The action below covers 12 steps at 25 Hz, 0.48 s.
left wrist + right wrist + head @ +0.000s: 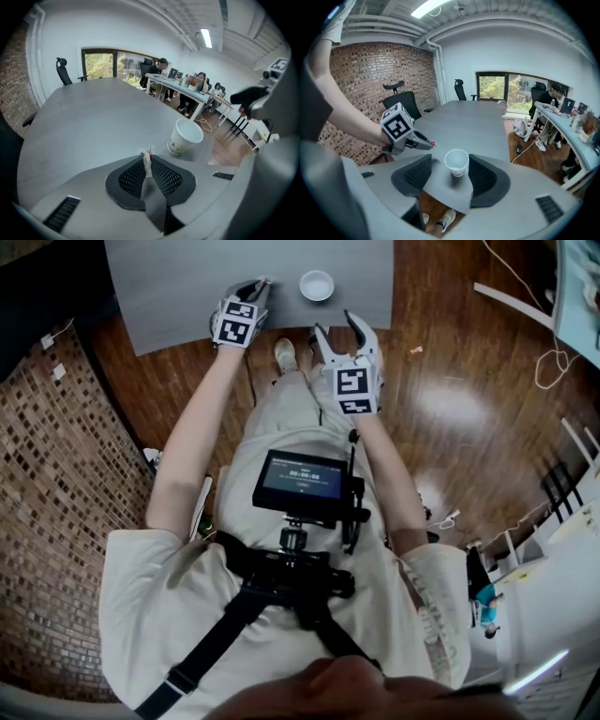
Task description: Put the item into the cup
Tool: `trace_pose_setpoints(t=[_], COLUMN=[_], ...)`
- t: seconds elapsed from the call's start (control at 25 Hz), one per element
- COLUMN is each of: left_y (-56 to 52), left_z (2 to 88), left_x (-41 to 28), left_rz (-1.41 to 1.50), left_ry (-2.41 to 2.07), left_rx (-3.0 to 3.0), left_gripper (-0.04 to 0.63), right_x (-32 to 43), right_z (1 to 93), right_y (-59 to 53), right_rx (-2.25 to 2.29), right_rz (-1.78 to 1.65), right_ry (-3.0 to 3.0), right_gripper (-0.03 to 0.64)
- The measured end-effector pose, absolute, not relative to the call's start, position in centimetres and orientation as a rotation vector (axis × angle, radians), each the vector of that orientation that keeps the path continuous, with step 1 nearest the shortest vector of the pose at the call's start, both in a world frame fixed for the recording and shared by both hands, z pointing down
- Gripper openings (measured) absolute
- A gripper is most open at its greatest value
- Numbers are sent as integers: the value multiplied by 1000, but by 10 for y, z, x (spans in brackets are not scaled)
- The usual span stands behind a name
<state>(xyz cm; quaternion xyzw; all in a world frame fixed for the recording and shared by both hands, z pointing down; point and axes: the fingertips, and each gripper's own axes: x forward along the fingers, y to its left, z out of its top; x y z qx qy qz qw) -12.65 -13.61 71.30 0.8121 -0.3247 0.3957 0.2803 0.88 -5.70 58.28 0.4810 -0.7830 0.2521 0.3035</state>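
Note:
A white paper cup [317, 285] stands upright near the front edge of the grey table [178, 287]. My left gripper [257, 287] is over the table just left of the cup, shut on a small white packet with a red tip [147, 159]. In the left gripper view the cup [184, 137] lies ahead and to the right. My right gripper [336, 326] is open with nothing in it, off the table's front edge just short of the cup. In the right gripper view the cup [456, 162] shows between the spread jaws, farther out, with the left gripper [426, 143] to its left.
Brown wood floor [450, 409] lies right of the table, and a brick wall [56, 474] stands to the left. Office chairs [398, 103] stand along the table's far side. People sit at desks [187, 86] beyond it. The person's shoe [285, 354] is below the table edge.

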Motion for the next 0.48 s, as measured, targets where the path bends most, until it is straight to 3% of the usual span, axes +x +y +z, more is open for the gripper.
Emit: trace_pose_setpoints(t=[0.24, 0.48], left_y=[-143, -136], left_z=[637, 629], left_x=[-83, -32], left_rz=[1036, 1158], left_ry=[-808, -689], left_rx=[2361, 2478], left_gripper=[38, 38], right_x=[14, 16], right_z=[593, 596], right_y=[-55, -53], right_rx=[1273, 1294], right_rz=[688, 682], right_ry=[-2069, -2055], right_gripper=[262, 262])
